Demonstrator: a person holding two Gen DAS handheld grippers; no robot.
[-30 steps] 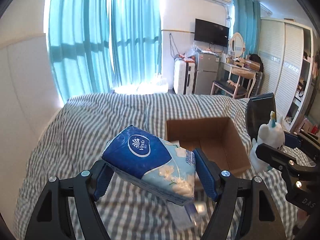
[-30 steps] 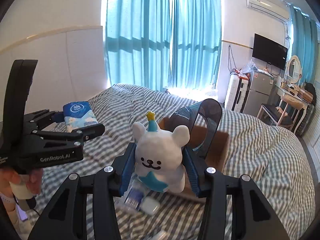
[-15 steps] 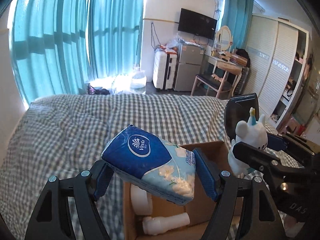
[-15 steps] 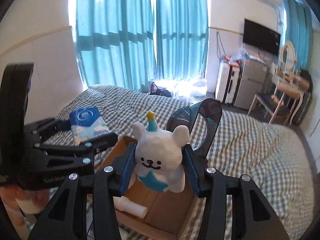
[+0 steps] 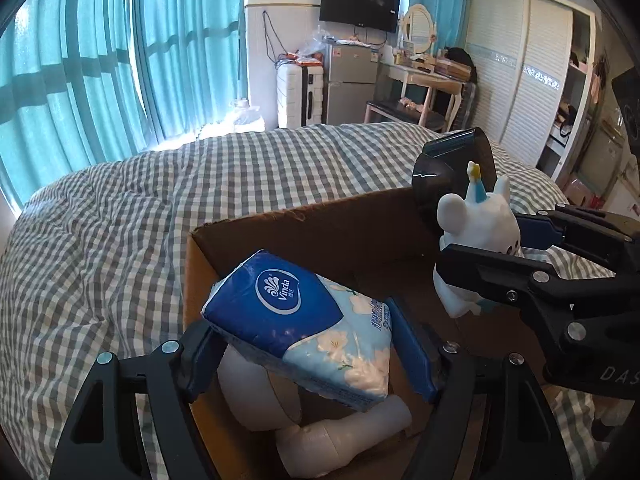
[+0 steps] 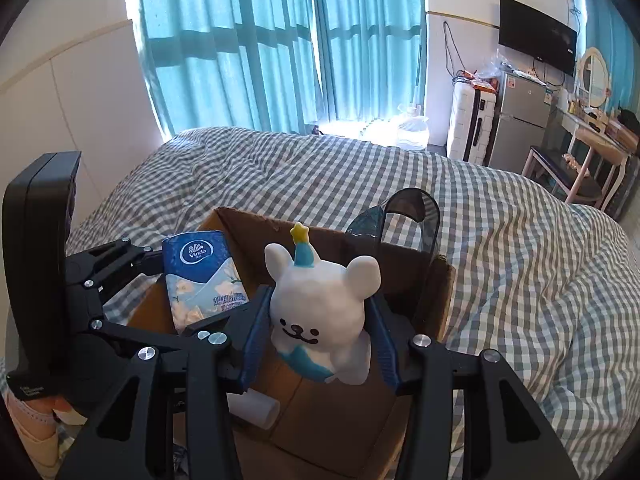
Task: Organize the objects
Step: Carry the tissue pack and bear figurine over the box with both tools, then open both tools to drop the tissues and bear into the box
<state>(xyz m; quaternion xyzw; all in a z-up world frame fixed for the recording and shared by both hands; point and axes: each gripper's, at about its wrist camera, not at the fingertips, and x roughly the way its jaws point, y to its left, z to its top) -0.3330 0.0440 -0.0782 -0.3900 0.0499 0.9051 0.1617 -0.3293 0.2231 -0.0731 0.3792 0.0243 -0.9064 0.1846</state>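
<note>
My left gripper [image 5: 308, 344] is shut on a blue Vinda tissue pack [image 5: 304, 320] and holds it above the open cardboard box [image 5: 304, 220]. The pack also shows in the right wrist view [image 6: 204, 276]. My right gripper [image 6: 318, 344] is shut on a white bear toy [image 6: 320, 312] with a blue hat, over the same box [image 6: 436, 300]. The toy shows at the right of the left wrist view [image 5: 476, 240]. A white bottle [image 5: 340, 436] and a white round object [image 5: 256, 392] lie inside the box.
The box sits on a bed with a grey checked cover [image 5: 120, 220]. A dark curved plastic piece [image 6: 412, 220] stands at the box's far right corner. Teal curtains [image 6: 260, 40], a suitcase, a fridge and a dressing table are beyond the bed.
Both grippers have moved forward and down from beside the box to over its opening, each still holding its object. The box's inside with the white bottle has come into view.
</note>
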